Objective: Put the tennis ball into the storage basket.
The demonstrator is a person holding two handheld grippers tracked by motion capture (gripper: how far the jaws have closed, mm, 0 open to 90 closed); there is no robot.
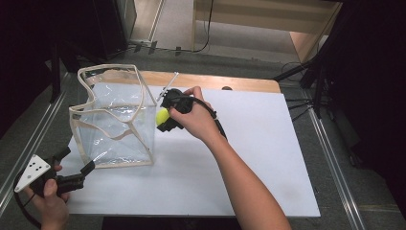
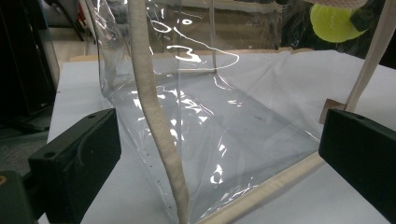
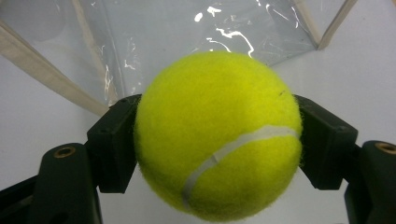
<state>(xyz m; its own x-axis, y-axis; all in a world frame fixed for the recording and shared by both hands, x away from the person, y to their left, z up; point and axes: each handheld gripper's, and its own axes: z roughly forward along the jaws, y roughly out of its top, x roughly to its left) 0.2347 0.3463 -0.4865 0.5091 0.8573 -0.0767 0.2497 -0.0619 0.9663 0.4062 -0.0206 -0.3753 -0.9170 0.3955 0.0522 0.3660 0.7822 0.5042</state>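
Right gripper [image 3: 217, 140]: the two black jaws press on either side of a fuzzy yellow-green tennis ball with a white seam [image 3: 217, 137], which sits at centre frame in the right gripper view, held clear of the surface below. In the high view the same ball [image 1: 162, 116] shows as a small yellow patch at centre left of the frame, just beside the right-hand wall of the bag, with the right gripper [image 1: 165, 117] wrapped by the person's right hand [image 1: 194, 117] and its black cable trailing toward lower right.

Left gripper [image 2: 219, 154]: jaws stand wide apart, nothing pressed between them. Between and beyond them in the left gripper view stands the near lower corner of a clear plastic box-shaped bag with cream fabric edging [image 2: 154, 107]; one cream strip runs down the middle of the frame, another runs along the bottom edge toward lower right. Whether either jaw touches the bag cannot be told. The ball appears again at the upper right of that view, behind the bag.

High view, outward: the left gripper [image 1: 79, 175] lies at lower left, held in the left hand [image 1: 50, 201], pointing at the bag's near lower corner. The bag [image 1: 115, 72] stands upright and open-topped on a white sheet [image 1: 249, 158] at upper left of the table. A wooden board edge [image 1: 215, 82] shows along the sheet's far side.
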